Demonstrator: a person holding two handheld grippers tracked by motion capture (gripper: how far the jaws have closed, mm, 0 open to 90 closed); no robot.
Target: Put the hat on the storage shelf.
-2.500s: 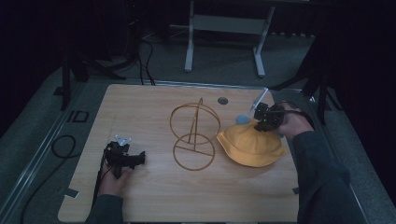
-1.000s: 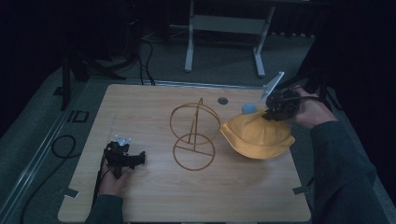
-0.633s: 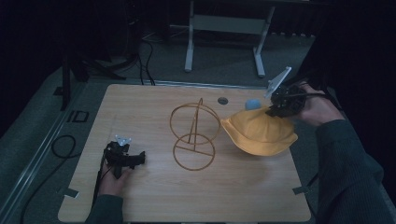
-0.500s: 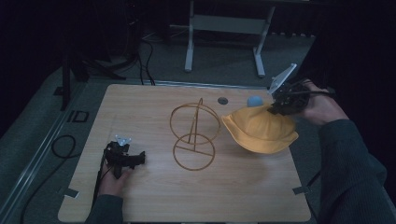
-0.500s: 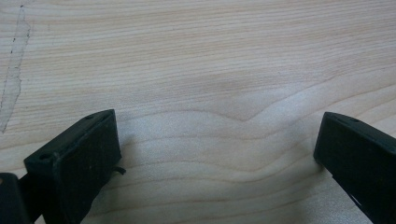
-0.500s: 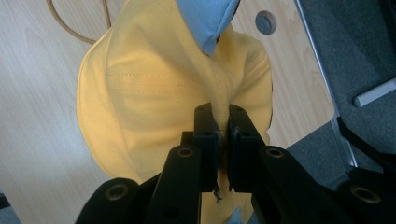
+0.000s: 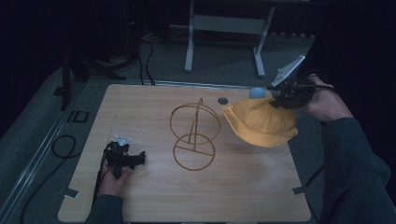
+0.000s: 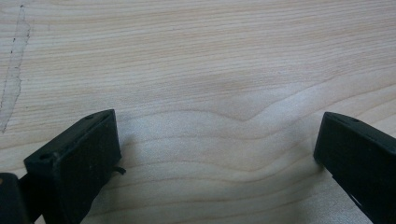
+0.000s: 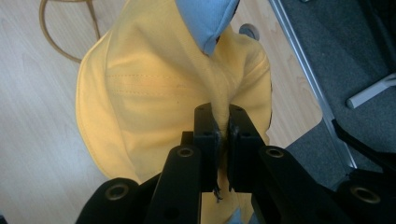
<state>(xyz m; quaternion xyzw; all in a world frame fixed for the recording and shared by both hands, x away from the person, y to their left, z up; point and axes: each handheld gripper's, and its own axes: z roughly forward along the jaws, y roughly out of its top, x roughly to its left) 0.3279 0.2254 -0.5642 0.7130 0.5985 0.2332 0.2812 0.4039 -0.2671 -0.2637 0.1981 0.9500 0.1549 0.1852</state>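
A yellow bucket hat [image 7: 261, 122] with a light blue lining [image 9: 205, 18] hangs in the air over the right side of the table. My right gripper [image 7: 280, 99] is shut on a pinched fold of its fabric, and in the right gripper view [image 9: 219, 119] the cloth is squeezed between the two black jaws. A wooden hoop stand [image 7: 194, 135] sits in the middle of the table, to the left of the hat. My left gripper [image 7: 133, 159] rests on the table near the front left, its jaws wide apart over bare wood [image 8: 219, 140].
The wooden table [image 7: 154, 196] has a small round hole [image 7: 222, 100] near its far edge. A metal frame [image 7: 224, 28] stands on the floor behind the table. A black cable [image 7: 58, 147] lies to the left of it.
My right gripper has lifted the hat off the table and carried it up and toward the far right. The left gripper has stayed where it was.
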